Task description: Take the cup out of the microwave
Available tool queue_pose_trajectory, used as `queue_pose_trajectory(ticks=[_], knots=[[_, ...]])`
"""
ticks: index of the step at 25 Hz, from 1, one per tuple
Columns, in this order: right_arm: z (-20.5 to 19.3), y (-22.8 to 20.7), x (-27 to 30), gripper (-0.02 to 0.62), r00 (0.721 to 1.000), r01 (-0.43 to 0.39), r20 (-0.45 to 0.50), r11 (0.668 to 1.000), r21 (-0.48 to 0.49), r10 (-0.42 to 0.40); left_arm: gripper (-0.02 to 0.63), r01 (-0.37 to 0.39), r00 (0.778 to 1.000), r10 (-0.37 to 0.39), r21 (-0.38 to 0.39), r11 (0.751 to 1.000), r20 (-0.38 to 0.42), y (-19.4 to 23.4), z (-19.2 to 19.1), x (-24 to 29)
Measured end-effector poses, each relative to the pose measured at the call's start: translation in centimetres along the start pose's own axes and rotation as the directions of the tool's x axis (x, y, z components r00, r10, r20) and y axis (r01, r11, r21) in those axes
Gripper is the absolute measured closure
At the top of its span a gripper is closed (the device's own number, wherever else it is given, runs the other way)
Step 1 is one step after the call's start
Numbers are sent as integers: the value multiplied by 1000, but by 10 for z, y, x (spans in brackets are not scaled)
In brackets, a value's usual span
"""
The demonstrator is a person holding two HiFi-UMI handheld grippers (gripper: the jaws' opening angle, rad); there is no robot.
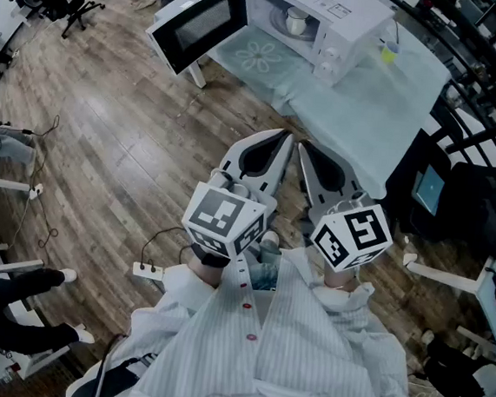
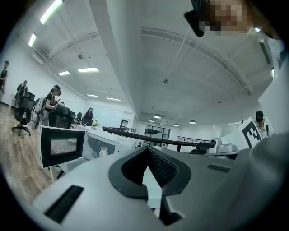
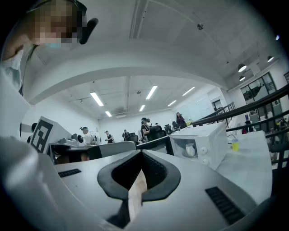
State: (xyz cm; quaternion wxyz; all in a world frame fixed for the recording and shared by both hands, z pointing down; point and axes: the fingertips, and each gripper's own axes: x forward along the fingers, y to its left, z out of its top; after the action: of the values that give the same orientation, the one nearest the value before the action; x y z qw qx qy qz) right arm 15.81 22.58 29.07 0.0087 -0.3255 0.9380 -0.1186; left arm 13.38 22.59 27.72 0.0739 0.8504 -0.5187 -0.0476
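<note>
The boxy white microwave (image 1: 339, 19) has a door (image 1: 195, 24) that is black inside around a grey mesh window. The small cup (image 1: 296, 21) is white too. A pale mint bench cloth (image 1: 370, 109) bears a white flower print (image 1: 260, 56). The plank floor (image 1: 123, 138) is streaked brown. The left hand-held gripper (image 1: 284, 136) and right hand-held gripper (image 1: 303, 148) are light grey with black linings and carry black-and-white marker cubes. The person's shirt (image 1: 303, 347) is white with fine stripes and red buttons.

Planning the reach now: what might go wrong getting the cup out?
The left gripper and right gripper are both shut; reaching in that way might just shove the cup. The open door juts out on the left; an arm might bump it. The yellow cup beside the microwave might get knocked.
</note>
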Motion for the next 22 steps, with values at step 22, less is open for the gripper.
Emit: queue_pose_trajectory(ticks=[22], knots=[[-8,1,-19,560,999,-40,3,999,26,40,597,-60,998,60,17,998,6,-12,-9,-12]])
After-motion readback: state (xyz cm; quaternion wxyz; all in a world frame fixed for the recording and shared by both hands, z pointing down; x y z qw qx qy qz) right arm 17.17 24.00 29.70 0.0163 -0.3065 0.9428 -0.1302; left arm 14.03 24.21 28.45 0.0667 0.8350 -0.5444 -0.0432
